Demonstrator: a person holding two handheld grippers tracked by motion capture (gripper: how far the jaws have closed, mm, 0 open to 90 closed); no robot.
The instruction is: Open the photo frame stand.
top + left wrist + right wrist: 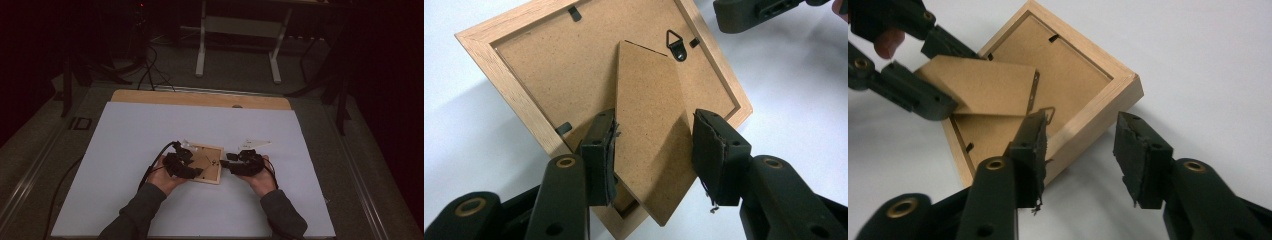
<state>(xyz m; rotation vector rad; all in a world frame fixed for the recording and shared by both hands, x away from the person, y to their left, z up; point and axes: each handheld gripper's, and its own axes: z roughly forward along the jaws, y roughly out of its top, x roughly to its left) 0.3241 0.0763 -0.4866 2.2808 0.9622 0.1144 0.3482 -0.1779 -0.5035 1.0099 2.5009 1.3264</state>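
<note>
Nearest the camera in the high view, the person's two sleeves come in from the bottom edge, and each hand carries a gripper over the white surface (pixel 125 150). The left gripper (pixel 197 172) reaches over the near left part of a wooden picture frame (pixel 207 162), which lies face down on the surface, about midway across and towards the near side.

In the left gripper view, the left gripper (pixel 654 150) has its jaws set moderately wide on either side of the frame's cardboard stand flap (pixel 649 135). The left pad sits against the flap's edge; whether the right pad presses on it I cannot tell. The flap is lifted off the backing board (pixel 554 65). Beyond it, a small metal hanger (pixel 676 42) sits near the frame's far corner.

The right gripper (pixel 227 164) sits just beside the frame's right edge. In the right gripper view, the right gripper (pixel 1080 142) stands wide, with the frame's near wooden edge (pixel 1088 120) between the jaws but no pad pressing on it; it holds nothing.

Farther off, a bare wooden strip (pixel 200 98) runs along the surface's far edge, and the white legs of another table (pixel 235 45) stand on the floor beyond.
</note>
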